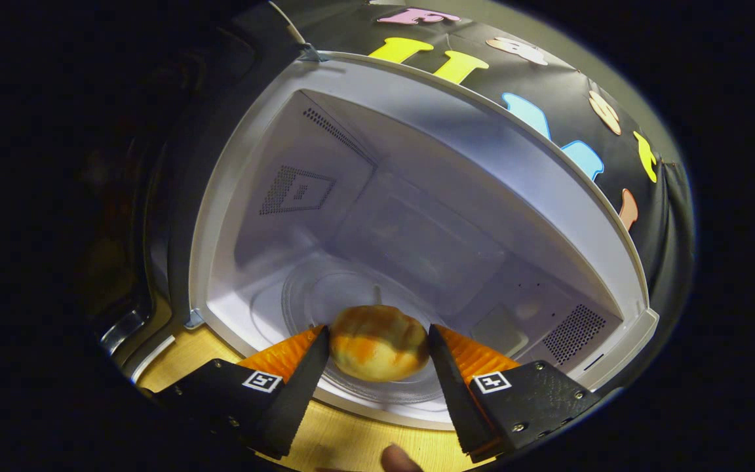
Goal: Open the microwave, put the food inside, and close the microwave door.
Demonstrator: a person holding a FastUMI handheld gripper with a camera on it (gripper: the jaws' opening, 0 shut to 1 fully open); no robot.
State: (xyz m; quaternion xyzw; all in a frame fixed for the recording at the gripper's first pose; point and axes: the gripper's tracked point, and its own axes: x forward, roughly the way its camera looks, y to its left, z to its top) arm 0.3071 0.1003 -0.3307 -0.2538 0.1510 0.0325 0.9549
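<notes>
Microwave (417,216): door (154,196) already opened. Bun (379,342): clamped between both fingers of the gripper (377,347), held at the cavity mouth over the glass turntable (325,295). Outstanding: food to be set down, door to be closed.

One microwave (417,216), one bun (377,341), two fingers (299,380), perhaps one fingertip (398,459).

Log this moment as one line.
tool: shut on bun | microwave: door open | bun above glass turntable | not released

Black cloth wall (613,78) behind, lit wood tabletop (351,446) below.
</notes>
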